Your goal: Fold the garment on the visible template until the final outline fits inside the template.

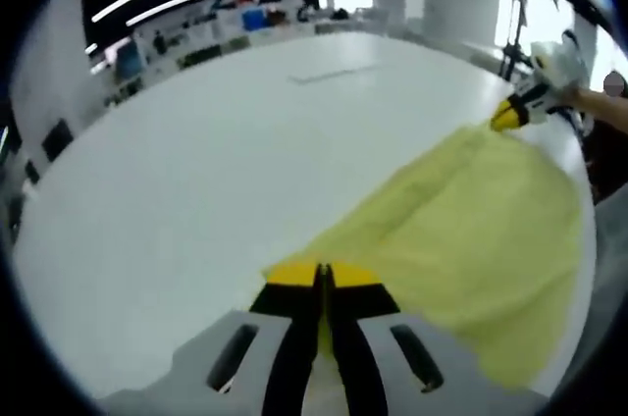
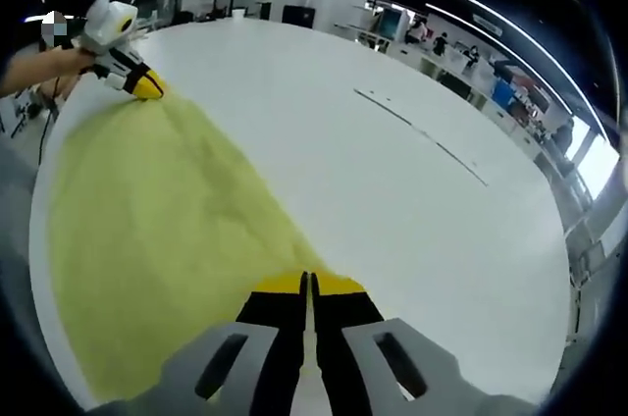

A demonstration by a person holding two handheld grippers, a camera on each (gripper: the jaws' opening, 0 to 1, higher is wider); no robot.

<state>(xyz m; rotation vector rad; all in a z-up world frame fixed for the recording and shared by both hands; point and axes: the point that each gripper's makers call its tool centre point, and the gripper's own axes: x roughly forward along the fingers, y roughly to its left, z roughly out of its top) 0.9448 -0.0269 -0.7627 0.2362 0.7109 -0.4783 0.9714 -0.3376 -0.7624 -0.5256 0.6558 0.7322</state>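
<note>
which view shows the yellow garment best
The right gripper view: the yellow garment spreads wide from the right gripper to the left gripper. The left gripper view shows a narrower stretch of it, partly cut off.

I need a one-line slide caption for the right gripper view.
Right gripper, jaws shut on a yellow garment spread on a white table; left gripper holds its far corner.
</note>
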